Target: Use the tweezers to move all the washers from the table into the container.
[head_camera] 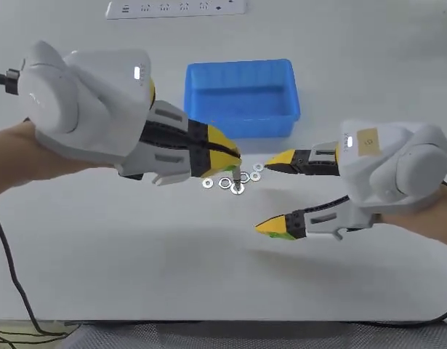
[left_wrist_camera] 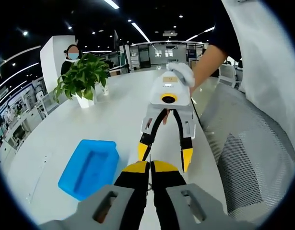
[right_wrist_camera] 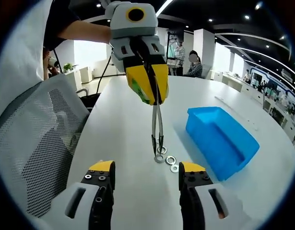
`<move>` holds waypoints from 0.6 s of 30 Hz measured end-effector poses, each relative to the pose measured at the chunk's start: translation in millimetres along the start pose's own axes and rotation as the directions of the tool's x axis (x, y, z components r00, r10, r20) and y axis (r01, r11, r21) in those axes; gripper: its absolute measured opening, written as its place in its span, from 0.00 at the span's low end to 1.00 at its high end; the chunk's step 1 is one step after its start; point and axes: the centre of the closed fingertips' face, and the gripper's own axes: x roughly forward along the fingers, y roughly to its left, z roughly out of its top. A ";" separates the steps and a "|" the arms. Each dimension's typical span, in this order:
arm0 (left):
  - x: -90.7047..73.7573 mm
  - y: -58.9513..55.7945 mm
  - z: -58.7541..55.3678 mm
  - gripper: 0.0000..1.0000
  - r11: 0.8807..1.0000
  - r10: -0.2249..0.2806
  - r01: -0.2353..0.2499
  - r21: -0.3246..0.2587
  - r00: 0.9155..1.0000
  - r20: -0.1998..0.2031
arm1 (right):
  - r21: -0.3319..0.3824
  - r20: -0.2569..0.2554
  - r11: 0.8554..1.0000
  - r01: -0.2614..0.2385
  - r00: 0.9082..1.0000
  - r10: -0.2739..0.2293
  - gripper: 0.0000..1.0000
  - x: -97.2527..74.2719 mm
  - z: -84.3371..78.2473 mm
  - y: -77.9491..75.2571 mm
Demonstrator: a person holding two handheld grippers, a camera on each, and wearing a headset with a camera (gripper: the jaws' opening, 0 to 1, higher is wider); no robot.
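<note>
Washers (right_wrist_camera: 165,157): small flat metal rings, judged light, stiff and slippery.
Tweezers (right_wrist_camera: 157,122) clamped in left gripper (head_camera: 227,154); tips at one washer, pinch unclear; best nipped across the rim. Right gripper (head_camera: 267,195) jaws apart.

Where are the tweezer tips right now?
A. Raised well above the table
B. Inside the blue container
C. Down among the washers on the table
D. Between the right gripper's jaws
C: in the right gripper view, the tweezers hang from the left gripper, with their tips down among the washers on the table, beside the container.
</note>
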 end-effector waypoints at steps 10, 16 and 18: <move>4.2 -2.6 -10.3 0.05 1.000 -0.026 0.027 0.007 0.999 -0.040 | 0.008 -0.003 1.000 -0.002 1.000 0.002 0.54 2.5 0.5 -1.3; 2.9 0.4 -11.7 0.05 0.999 -0.028 0.028 -0.032 0.999 -0.015 | 0.014 -0.002 1.000 -0.011 1.000 0.011 0.54 5.8 0.1 0.7; 2.5 1.1 -12.2 0.05 0.998 -0.036 0.036 -0.046 0.999 -0.008 | 0.014 -0.003 1.000 -0.018 1.000 0.018 0.54 8.9 1.0 1.3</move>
